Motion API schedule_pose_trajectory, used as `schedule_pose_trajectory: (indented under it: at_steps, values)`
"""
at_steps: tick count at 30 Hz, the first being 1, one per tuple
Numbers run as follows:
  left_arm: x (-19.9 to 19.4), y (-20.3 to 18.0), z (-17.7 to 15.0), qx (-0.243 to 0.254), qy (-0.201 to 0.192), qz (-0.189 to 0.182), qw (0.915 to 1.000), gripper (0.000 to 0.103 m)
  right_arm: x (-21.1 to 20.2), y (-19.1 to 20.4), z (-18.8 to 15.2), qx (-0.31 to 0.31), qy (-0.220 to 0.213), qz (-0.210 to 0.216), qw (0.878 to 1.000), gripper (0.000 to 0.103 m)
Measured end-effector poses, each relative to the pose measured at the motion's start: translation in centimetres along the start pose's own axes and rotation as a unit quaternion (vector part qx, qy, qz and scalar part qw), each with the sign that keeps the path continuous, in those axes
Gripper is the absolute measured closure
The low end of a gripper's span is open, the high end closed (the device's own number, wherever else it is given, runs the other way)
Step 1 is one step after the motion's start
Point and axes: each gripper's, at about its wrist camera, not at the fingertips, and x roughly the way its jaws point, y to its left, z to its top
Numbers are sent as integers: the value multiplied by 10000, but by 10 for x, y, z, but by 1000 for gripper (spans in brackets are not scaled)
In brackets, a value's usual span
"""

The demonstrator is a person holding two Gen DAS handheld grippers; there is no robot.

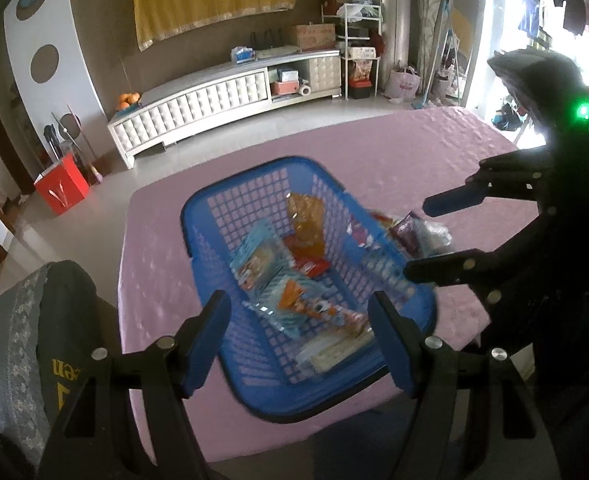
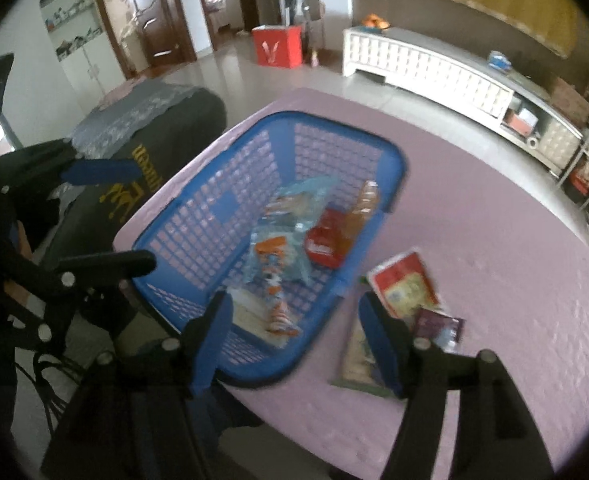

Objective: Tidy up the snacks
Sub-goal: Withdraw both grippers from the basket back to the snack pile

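Note:
A blue lattice basket [image 1: 190, 224] [image 2: 398, 160] stands on the pink tablecloth. In it lie an orange packet [image 1: 306, 220] [image 2: 364, 200], a red packet [image 2: 324, 242] and several light blue packets [image 1: 254, 256]. To its right, a red-and-cream packet [image 2: 406, 284], a purple packet [image 2: 438, 326] and a pale green one [image 2: 358, 360] lie on the cloth. My left gripper [image 1: 300, 320] [image 2: 134, 216] hangs open over the basket's near end, holding nothing. My right gripper [image 2: 294, 320] [image 1: 434, 236] is open over the basket's right rim, beside the loose packets, with nothing gripped.
A chair draped in dark cloth with yellow lettering [image 1: 54, 340] [image 2: 134, 152] stands against the table's left edge. Bare pink tablecloth [image 1: 374, 152] [image 2: 494, 200] stretches beyond and to the right of the basket. Across the floor are a white low cabinet [image 1: 214, 96] and a red box [image 1: 62, 188].

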Motion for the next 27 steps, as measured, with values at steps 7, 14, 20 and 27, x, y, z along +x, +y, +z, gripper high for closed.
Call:
schedule_pose_trajectory:
  at_steps: [7, 14, 20, 27]
  values:
    - [5, -39, 19, -58, -49, 0, 10000, 34, -29, -48, -27, 269, -140, -134, 9995, 33]
    - [29, -78, 18, -562, 181, 24, 9983, 34, -37, -94, -62, 347, -123, -248, 9990, 32]
    - [36, -109, 12, -1029, 104, 41, 9946, 34, -31, -129, -88, 420, -33, -269, 9988, 32]
    - [55, -149, 3, -1456, 261, 381, 9883, 34, -8, -158, -108, 296, 87, -94, 9995, 32]
